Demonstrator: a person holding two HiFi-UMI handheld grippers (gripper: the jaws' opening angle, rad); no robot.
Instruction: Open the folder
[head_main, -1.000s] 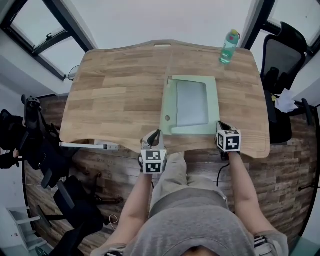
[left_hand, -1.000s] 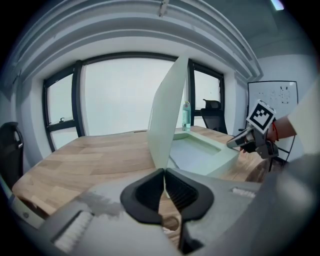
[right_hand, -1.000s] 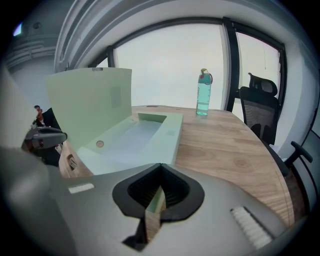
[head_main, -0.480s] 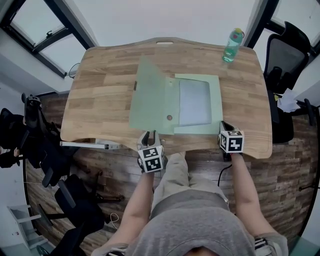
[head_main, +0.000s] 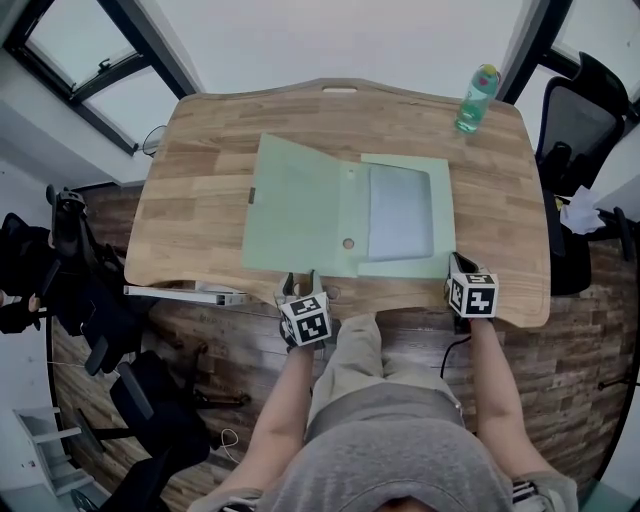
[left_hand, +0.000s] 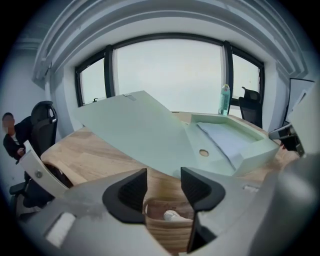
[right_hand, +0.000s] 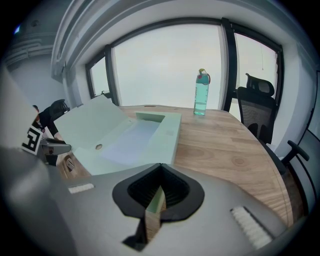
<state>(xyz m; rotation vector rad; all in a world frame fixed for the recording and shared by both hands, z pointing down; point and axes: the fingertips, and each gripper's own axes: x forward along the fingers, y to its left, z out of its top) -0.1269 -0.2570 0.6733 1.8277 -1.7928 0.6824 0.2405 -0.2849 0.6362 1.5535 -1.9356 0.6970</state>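
The pale green folder (head_main: 295, 205) lies open on the wooden table (head_main: 200, 170). Its cover is swung out to the left, and in the left gripper view the cover (left_hand: 145, 130) still slopes up off the wood. The box half holds white sheets (head_main: 398, 213). My left gripper (head_main: 299, 283) is at the table's front edge, just short of the cover. Its jaws (left_hand: 164, 182) are opening and nothing is between them. My right gripper (head_main: 458, 265) is shut on the folder's near right corner, and a green sliver shows between its pads (right_hand: 160, 187).
A teal water bottle (head_main: 476, 98) stands at the table's far right corner. A black office chair (head_main: 575, 110) is beyond the right edge. Dark chairs and gear (head_main: 70, 270) crowd the floor at the left. Bare wood lies left of the cover.
The cover has swung from over the box half out to the left. My left gripper let it go, opened and dropped back to the table's front edge. The right gripper kept still.
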